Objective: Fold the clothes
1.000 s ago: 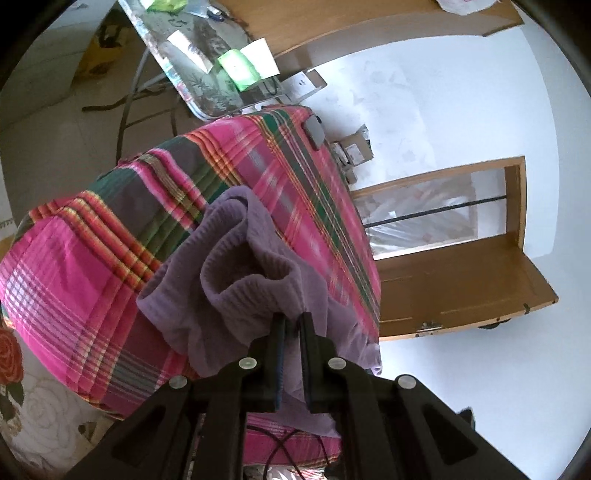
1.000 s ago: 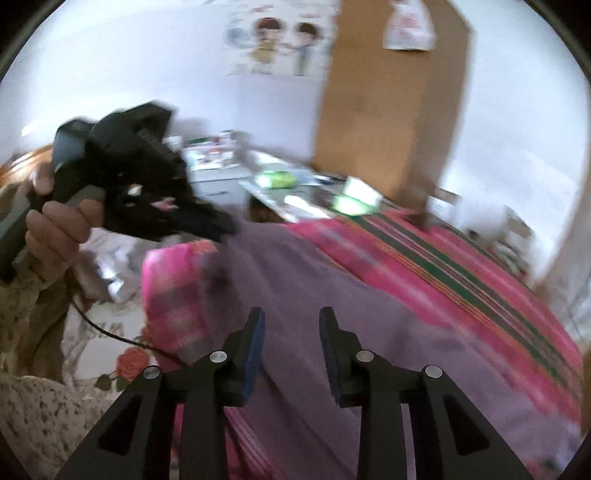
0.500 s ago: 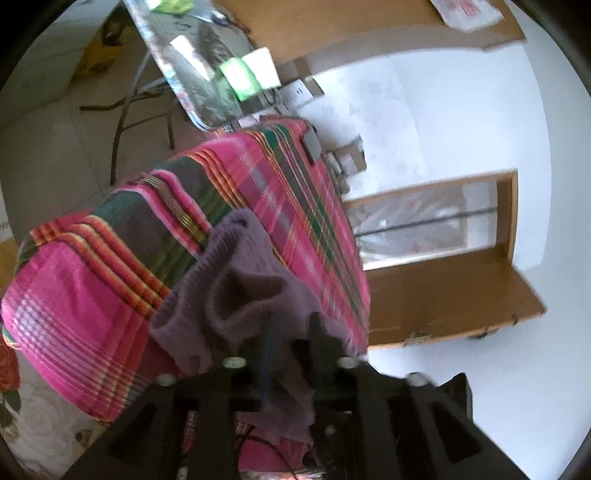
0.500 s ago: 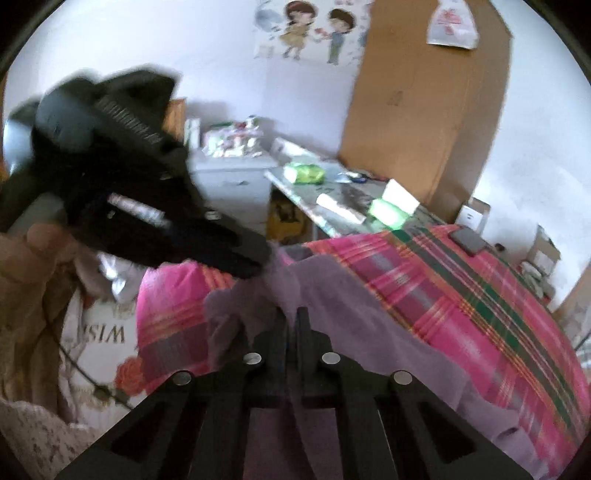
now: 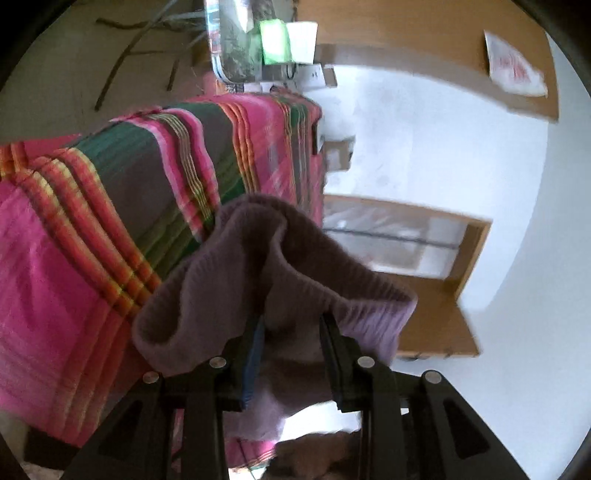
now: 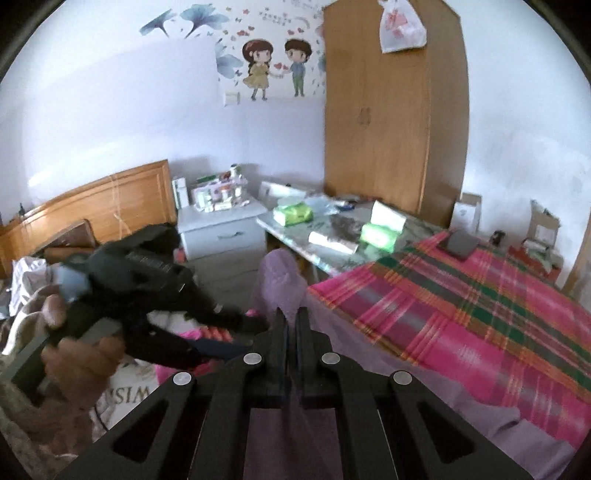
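Right gripper [image 6: 291, 325] jaws clenched on a thin fold of the purple garment [image 6: 282, 284] — soft knit, fuzzy nap, pinched into a rounded peak that stands above the jaw tips. Left gripper [image 5: 291, 343] jaws parted, with a bunched section of the same garment [image 5: 258, 280] sagging between them; the blue-edged pads do not look pressed against it, so it reads as released, not gripped. In the left wrist view the knit shows fine ribbing and a rolled, tube-like hem curling into two loose loops. The rest of the garment lies flat on the bed, spread over a plaid blanket [image 6: 461, 306] in pink, green and orange stripes, woven and smooth. A hand [image 6: 74, 350] holds the left gripper's handle, seen blurred at the left of the right wrist view. Behind the bed: a glossy patterned tabletop [image 6: 332, 236] with green packets [image 6: 376, 236], a white nightstand [image 6: 221, 225], a wooden wardrobe [image 6: 391, 129] with a plastic bag [image 6: 400, 26] hanging at its top, cartoon wall stickers [image 6: 277, 70]. Versus a second ago — the right jaws were apart over the flat cloth and are now closed on it; the left jaws were pinched on the hem and now stand apart; the left gripper sits lower, and the plaid blanket fills more of its view.
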